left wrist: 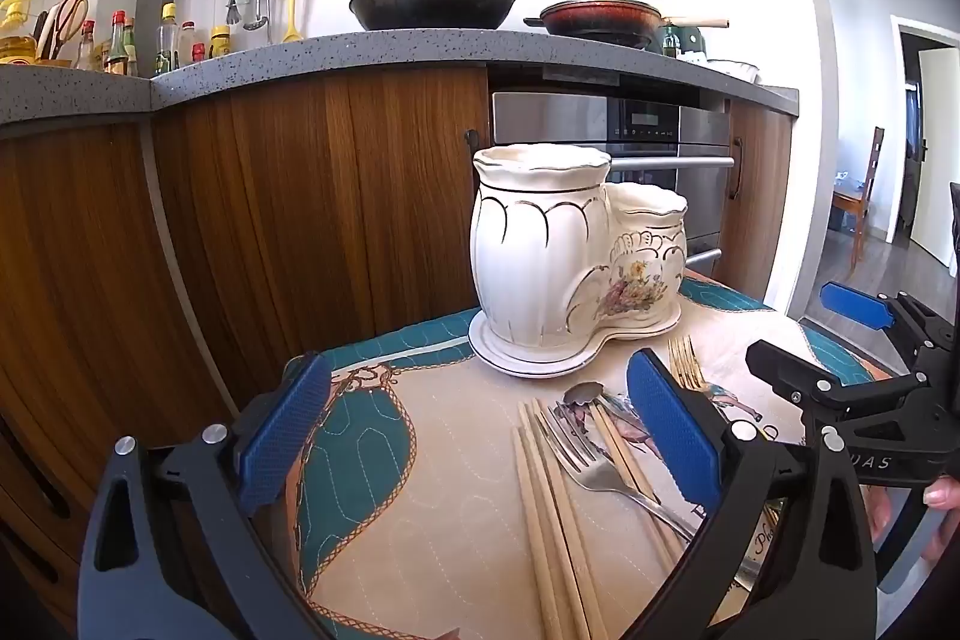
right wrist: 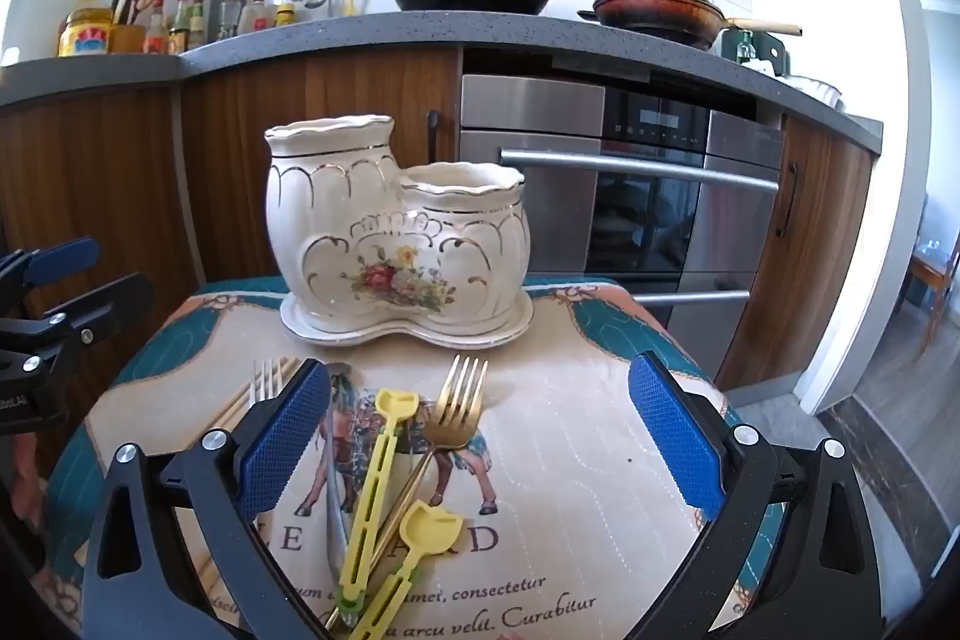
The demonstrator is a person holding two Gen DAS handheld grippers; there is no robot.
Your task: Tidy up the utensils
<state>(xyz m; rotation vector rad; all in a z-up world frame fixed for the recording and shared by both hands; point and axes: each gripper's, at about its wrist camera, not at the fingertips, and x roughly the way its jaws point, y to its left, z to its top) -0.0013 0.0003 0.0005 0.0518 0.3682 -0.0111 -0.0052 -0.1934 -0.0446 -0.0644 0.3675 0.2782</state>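
A cream ceramic two-compartment utensil holder (right wrist: pixel 396 244), painted with flowers and gold trim, stands upright on its matching saucer at the far side of a printed quilted mat (right wrist: pixel 570 460). In front of it lie wooden chopsticks (left wrist: pixel 552 520), a silver steel fork (left wrist: pixel 576 451), a gold fork (right wrist: pixel 459 403) and two yellow plastic slotted sticks (right wrist: pixel 378 484), loosely overlapping. Nearer than the holder, the left gripper (left wrist: pixel 480 436) and right gripper (right wrist: pixel 480 436) both hover with jaws spread wide, gripping nothing.

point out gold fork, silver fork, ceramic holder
gold fork (right wrist: pixel 459 400): right wrist view, on the tines' base.
silver fork (left wrist: pixel 585 463): left wrist view, on the head below the tines.
ceramic holder (right wrist: pixel 336 220): right wrist view, on the taller pot's front wall.
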